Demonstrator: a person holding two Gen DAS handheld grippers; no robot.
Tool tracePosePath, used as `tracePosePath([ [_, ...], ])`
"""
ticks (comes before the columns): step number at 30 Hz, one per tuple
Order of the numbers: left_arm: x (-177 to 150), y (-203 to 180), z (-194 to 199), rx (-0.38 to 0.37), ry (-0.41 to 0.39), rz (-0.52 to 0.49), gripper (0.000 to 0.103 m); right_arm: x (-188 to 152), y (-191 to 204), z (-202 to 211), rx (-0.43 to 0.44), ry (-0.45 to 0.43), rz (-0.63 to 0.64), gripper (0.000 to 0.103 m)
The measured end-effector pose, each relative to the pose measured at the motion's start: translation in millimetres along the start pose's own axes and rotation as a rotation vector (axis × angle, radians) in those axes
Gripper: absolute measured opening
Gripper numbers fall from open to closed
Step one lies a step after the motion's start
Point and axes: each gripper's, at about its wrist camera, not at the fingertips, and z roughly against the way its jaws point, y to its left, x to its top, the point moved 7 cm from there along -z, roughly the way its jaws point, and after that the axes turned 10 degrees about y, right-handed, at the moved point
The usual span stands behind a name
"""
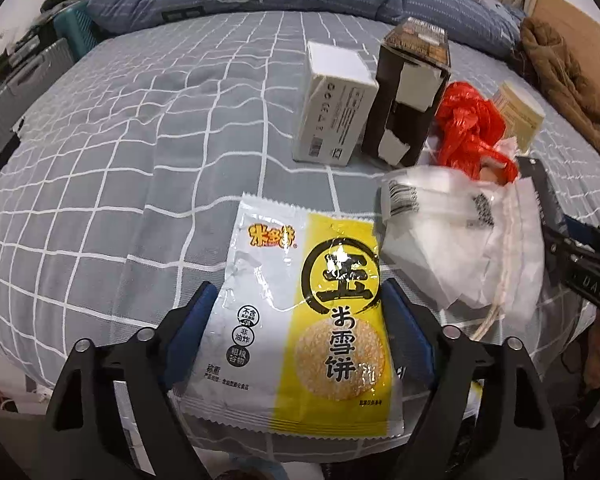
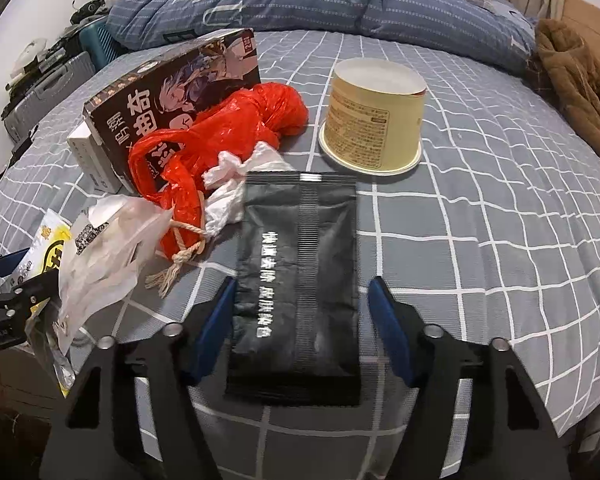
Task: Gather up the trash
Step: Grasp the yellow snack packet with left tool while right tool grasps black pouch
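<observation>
A yellow-and-white rice cracker wrapper (image 1: 300,300) lies between the fingers of my left gripper (image 1: 296,304); both pads sit against its edges. A black sachet (image 2: 296,280) lies between the fingers of my right gripper (image 2: 300,300), which is open with gaps on both sides. On the grey checked bed (image 2: 480,220) lie a red plastic bag (image 2: 220,136), a crumpled white wrapper (image 2: 236,184), a clear plastic bag (image 2: 108,236), a dark printed carton (image 2: 168,92), a white box (image 1: 332,108) and an upturned cream paper cup (image 2: 374,116).
A rolled blue duvet (image 2: 300,0) lies along the far side of the bed. A brown garment (image 2: 576,92) is at the right edge. A grey suitcase (image 2: 44,88) and a teal crate (image 2: 96,44) stand beyond the left edge.
</observation>
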Motion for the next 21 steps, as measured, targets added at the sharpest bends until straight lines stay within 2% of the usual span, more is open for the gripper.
tracePosePath([
  [10, 0.1, 3.4, -0.3, 0.007, -0.002, 0.001, 0.064, 0.9, 4.9, 1.5, -0.007, -0.003, 0.016, 0.044],
  [15, -0.5, 3.8, 2.3, 0.005, -0.013, 0.008, 0.058, 1.5, 8.1, 0.3, -0.014, 0.009, 0.03, 0.031],
  [21, 0.7, 8.0, 6.6, -0.003, -0.021, 0.03, 0.051, 0.7, 9.0, 4.3, -0.003, 0.009, 0.017, 0.029],
])
